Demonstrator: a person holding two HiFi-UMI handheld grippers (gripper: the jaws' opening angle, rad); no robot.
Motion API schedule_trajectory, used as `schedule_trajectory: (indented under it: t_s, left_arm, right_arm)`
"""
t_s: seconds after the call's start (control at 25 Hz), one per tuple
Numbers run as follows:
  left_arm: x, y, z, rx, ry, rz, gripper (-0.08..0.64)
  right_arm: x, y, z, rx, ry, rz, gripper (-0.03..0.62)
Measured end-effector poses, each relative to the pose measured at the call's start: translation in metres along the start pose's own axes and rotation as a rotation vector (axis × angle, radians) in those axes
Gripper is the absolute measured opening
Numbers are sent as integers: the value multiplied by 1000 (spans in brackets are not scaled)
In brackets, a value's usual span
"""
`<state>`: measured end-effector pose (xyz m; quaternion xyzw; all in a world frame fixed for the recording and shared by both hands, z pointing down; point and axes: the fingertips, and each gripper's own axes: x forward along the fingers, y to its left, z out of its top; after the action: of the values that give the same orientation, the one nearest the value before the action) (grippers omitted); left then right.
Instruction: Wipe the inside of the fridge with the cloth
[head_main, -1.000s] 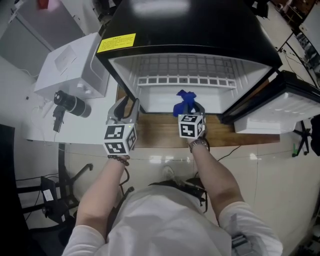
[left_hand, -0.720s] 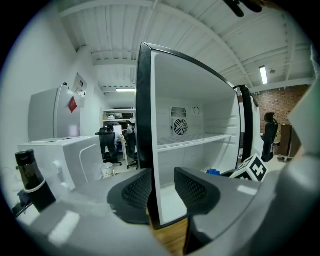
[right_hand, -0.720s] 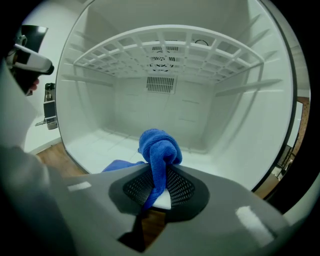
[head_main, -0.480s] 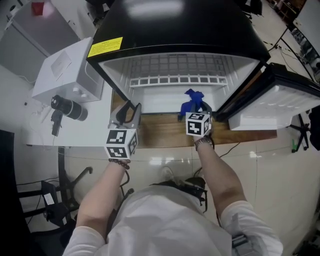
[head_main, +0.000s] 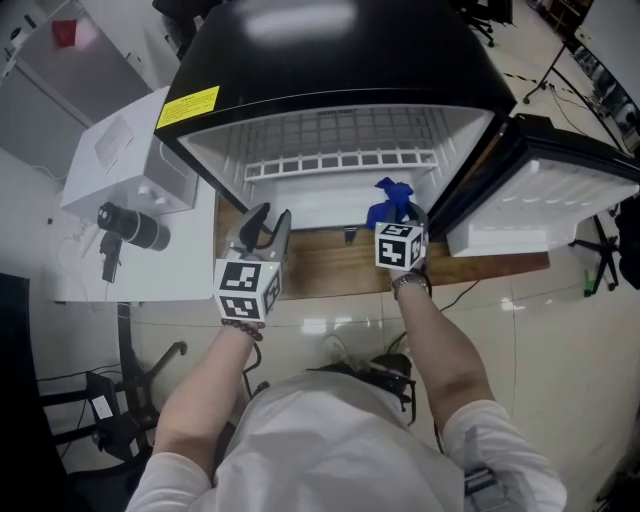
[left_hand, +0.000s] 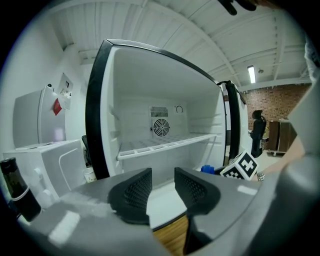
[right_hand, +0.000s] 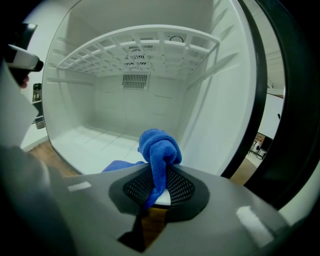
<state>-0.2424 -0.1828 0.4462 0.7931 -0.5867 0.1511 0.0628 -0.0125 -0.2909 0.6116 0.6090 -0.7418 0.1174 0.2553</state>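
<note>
While the left gripper stands over the wooden table's front edge, jaws apart with nothing between them, the right gripper is clamped on the blue cloth, a bunched fold rising above the pads. The cloth sits at the front lip of the fridge, near its right wall, over the white floor; contact with the floor is not evident. Beyond, the wire shelf spans the cavity.

Risk: the bunched cloth may give only narrow contact, or the jaws may strike the right wall or shelf.

Against a second ago, both grippers have shifted right, and the cloth has gone from mid-opening toward the right wall.
</note>
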Motion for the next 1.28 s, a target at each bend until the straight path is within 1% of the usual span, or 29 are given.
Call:
schedule_trajectory:
  t_s: [0.12,0.24,0.36,0.48,0.6,0.8,0.96,1.16,1.28]
  left_arm:
    - [3,-10,2,15,2,-21,133]
    - [5,-18,4,29,4,-45,133]
    - [9,-27,5,43,13,-78,133]
    - [13,-37,10,68,16,-127,135]
    - [18,-50,11,108,20,-195,139]
    - [23,-80,13,173,34,-348,181]
    - [20,-103,14,205,27,-463,214]
    - [10,-132,15,260,13,-608,274]
    - [1,-151,16,297,3,-685,306]
  right_arm:
    - [-1,-4,0,8,1,-2,64]
    - [-6,-4,4,26,-20,14,64]
    - [-17,-2,15,33,-66,51,64]
    - [-33,4,28,21,-110,106,64]
    - [-53,17,38,-16,-146,195,64]
    - [-96,40,56,-99,-224,375,64]
    - [-135,54,67,-175,-271,521,64]
    - [-182,64,83,-219,-304,688,64]
    - [-208,68,90,-236,-309,773,65]
